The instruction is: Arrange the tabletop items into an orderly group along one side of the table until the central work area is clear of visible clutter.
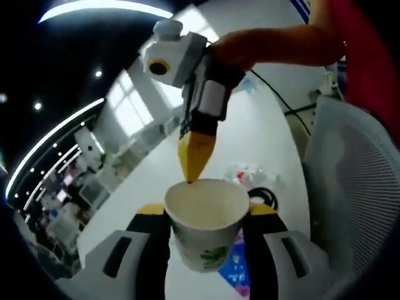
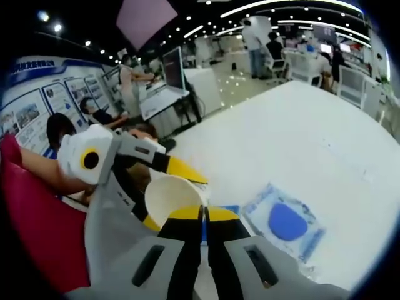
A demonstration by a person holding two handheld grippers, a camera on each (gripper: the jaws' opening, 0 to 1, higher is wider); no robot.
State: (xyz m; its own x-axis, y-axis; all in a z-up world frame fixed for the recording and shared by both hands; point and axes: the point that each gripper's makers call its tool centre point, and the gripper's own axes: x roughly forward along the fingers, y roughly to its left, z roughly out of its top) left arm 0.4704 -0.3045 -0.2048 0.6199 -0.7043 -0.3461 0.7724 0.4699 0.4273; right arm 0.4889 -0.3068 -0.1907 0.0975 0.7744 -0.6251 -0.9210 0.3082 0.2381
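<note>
Now left gripper (image 1: 206,215) clamps paper cup (image 1: 206,228); right gripper's (image 2: 203,215) closed tips touch its rim

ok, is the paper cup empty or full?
Empty, as far as visible: paper cup, held in the left gripper, shows bare inner wall; bottom hidden.

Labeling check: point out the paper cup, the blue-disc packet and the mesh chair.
paper cup (image 1: 209,234): left gripper view, outer wall.
blue-disc packet (image 2: 287,223): right gripper view, on the blue disc.
mesh chair (image 1: 356,169): left gripper view, backrest mesh.

Paper cup (image 1: 206,228) between left gripper (image 1: 206,211) jaws, right gripper (image 1: 196,156) tip at rim
</note>
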